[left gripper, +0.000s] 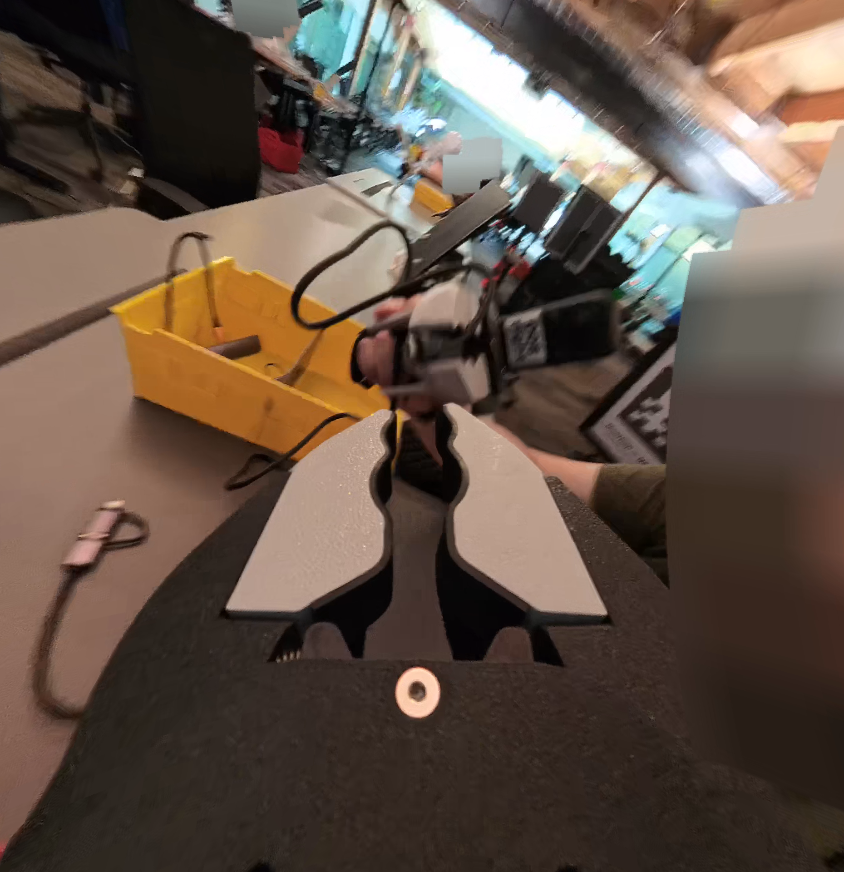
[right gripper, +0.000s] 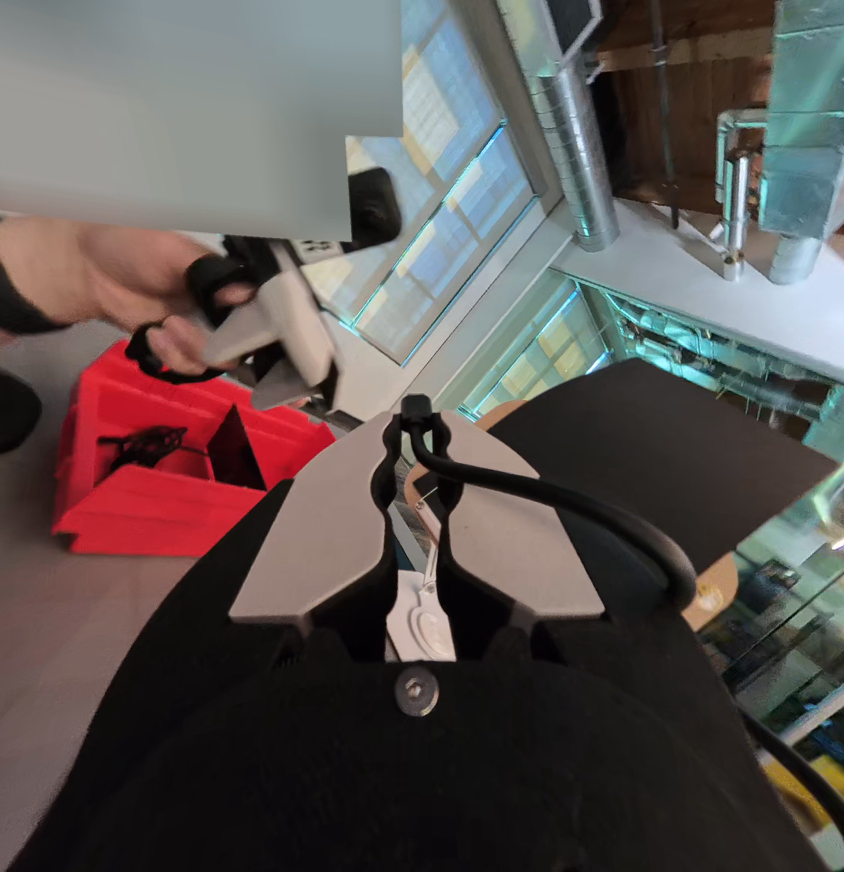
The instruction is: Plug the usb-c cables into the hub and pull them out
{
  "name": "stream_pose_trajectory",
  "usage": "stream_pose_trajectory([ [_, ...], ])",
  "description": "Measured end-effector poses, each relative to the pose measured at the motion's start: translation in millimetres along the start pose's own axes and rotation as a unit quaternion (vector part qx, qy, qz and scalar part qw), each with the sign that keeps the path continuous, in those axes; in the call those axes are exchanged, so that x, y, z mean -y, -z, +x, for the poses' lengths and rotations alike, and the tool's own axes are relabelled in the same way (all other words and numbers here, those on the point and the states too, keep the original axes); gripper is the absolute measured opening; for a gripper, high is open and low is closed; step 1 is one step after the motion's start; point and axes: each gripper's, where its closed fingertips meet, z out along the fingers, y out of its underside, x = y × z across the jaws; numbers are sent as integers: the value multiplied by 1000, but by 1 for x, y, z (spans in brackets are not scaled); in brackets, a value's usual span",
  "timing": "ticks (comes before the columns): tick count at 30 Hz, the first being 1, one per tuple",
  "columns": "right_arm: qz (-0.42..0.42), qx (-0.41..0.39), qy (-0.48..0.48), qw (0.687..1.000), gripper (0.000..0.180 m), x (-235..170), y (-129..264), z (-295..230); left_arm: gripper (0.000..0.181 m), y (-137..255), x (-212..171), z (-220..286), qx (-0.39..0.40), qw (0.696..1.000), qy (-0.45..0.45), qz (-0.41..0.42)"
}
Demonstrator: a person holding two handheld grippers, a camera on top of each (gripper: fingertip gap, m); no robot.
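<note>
The right gripper [right gripper: 416, 420] is pinched on the plug end of a black cable [right gripper: 528, 486], the plug's boot standing just proud of the fingertips; the grip sits right at the connector, presumably so the plug can be steered without the flexible cord bending away. The cable arcs back over the right finger and drops off past the gripper body, slack and out of the jaws' way. This gripper is tilted upward toward windows and ductwork, well above the table, which suggests a carry rather than an insertion. Beyond it, in the same view, a hand [right gripper: 127, 292] holds the left gripper over a red bin [right gripper: 141, 514] that contains a dark tangled item. The left gripper [left gripper: 417, 420] stands with a narrow gap between its fingers and nothing visible between them; it appears empty, though whether it is fully closed cannot be told. Ahead of it the right gripper shows again, blurred, with the cable looping above. A yellow bin [left gripper: 198, 377] sits on the grey table [left gripper: 80, 424] with cords draped over its rim, a likely holding place for spare cables. A small pinkish hub [left gripper: 92, 538] with a short braided lead lies on the table to the left, well apart from both grippers and unheld. Judgement: no cable is plugged in; the hub needs steadying before insertion.
</note>
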Motion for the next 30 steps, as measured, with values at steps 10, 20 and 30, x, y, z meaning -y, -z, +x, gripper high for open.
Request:
stream_pose_trajectory([
  [10,60,-14,-105,993,13,37,36,51,18,-19,-97,-57,216,891,-263,-301],
  [20,188,108,-122,969,13,117,83,42,21,-26,-141,-94,170,846,-253,-437],
  [30,240,128,-118,955,13,143,111,46,41,-42,-183,-111,28,783,-248,-570],
])
